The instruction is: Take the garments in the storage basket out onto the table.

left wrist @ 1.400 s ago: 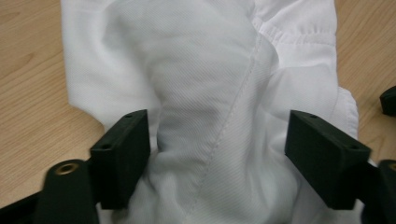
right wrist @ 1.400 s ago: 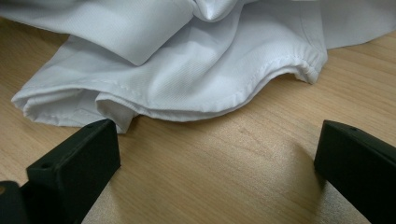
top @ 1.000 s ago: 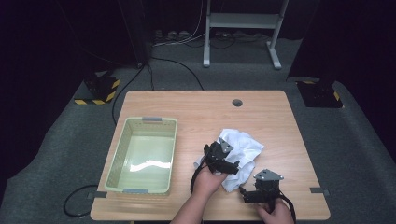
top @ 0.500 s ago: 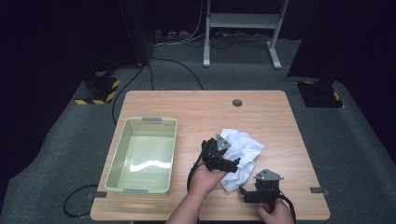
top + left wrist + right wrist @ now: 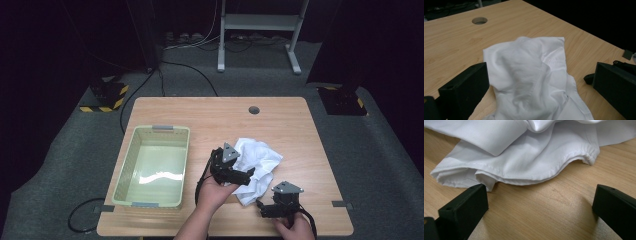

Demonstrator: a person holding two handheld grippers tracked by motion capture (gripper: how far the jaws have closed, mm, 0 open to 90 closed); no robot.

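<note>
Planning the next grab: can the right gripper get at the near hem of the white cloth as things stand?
Probably yes. The right gripper has open jaws with only bare table before the white cloth hem.

The crumpled white cloth (image 5: 256, 167) is the main bulk on the counter (image 5: 280, 120). Behind the cloth, bare wood runs open to the far edge, broken only by a flush cable hole (image 5: 254, 109). Left of the cloth, a pale green basket (image 5: 153, 167) walls off that side, leaving a narrow lane between. Right of the cloth the counter lies free to its edge.
</note>
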